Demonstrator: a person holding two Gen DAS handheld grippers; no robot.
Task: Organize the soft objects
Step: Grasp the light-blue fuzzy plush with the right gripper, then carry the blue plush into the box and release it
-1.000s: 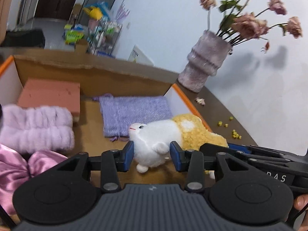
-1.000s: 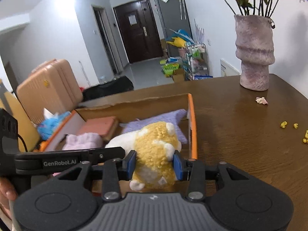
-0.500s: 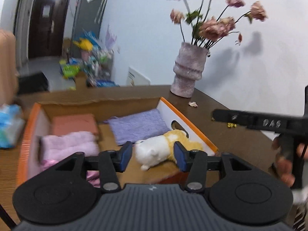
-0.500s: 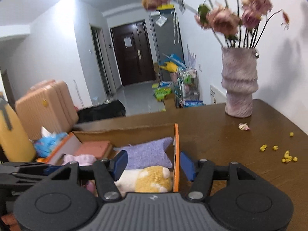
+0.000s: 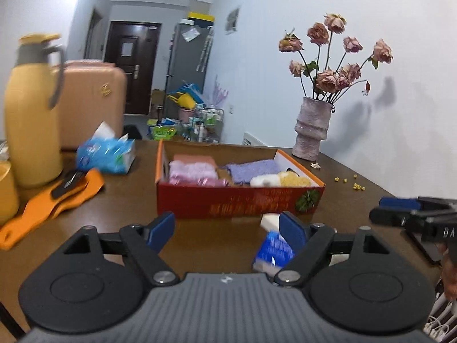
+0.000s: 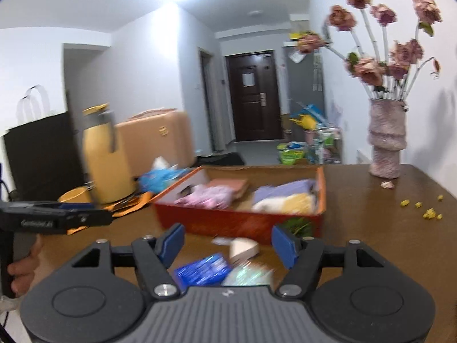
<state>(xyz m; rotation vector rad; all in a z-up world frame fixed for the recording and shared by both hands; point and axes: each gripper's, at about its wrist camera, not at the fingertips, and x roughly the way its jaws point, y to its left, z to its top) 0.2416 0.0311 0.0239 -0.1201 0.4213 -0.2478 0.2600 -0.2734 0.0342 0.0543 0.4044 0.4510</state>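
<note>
Brown counter (image 5: 200, 237), hallway behind; I see both tools, left tool (image 5: 227, 230) and right tool (image 6: 227, 243), wide open, empty; blue packet (image 6: 202, 270) blurred.

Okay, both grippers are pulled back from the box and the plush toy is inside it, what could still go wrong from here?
Two things, as a guess. A blue tissue pack lies on the table right in front of the open right gripper, so a forward reach might knock it into the red box. The vase of dried flowers stands near the box's far right corner, so a wide swing on that side might tip it. The plush toy sits low inside and looks settled.
</note>
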